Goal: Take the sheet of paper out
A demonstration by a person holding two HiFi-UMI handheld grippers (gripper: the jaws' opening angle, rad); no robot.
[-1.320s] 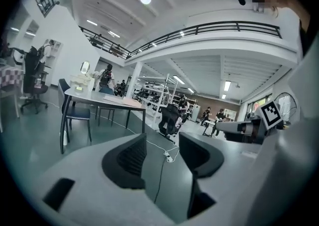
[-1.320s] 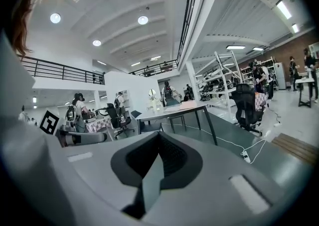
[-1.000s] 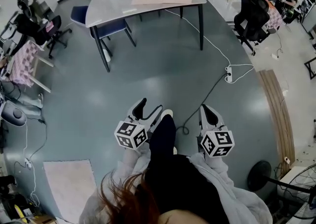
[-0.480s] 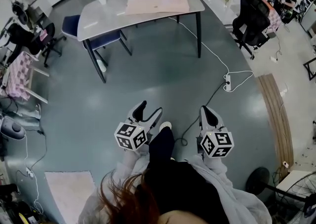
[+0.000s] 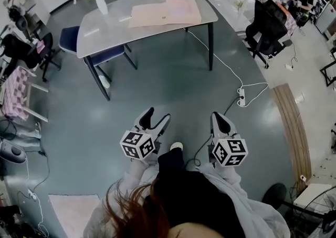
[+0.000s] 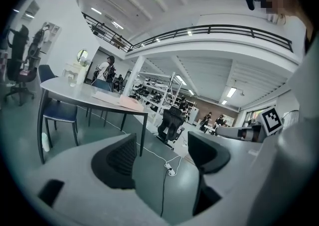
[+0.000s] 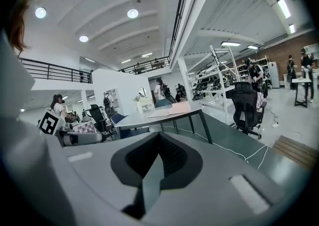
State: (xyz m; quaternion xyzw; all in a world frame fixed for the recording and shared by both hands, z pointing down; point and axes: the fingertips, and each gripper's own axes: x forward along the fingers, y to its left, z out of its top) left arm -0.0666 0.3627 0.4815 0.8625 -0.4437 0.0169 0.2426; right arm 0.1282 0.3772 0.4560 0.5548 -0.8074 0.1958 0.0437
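The left gripper (image 5: 158,115) is held with its jaws wide apart. Nothing stands between them, and only grey floor and a white cable (image 6: 162,182) are seen through the gap in the left gripper view. The right gripper (image 5: 219,117) is held with its jaws drawn together, pad against pad, and nothing is gripped.

The sheet of paper (image 5: 148,15) is taken to be the buff flat piece lying on the table (image 5: 105,26). It lies well ahead of both grippers, rather more in line with the left one. A pink folder (image 5: 182,7) is laid against its edge on the right gripper's side. Whether anything is kept inside the folder cannot be told. A white bottle (image 5: 101,5) stands on the table farther out on the left gripper's side, and its contents cannot be made out. A power strip (image 5: 241,94) lies on the floor just ahead of the right gripper, to its outer side.

Both grippers are held low and side by side, close before the person's body. They are pointed forward toward the table, with the marker cubes turned upward and grey sleeves (image 5: 237,192) behind them.
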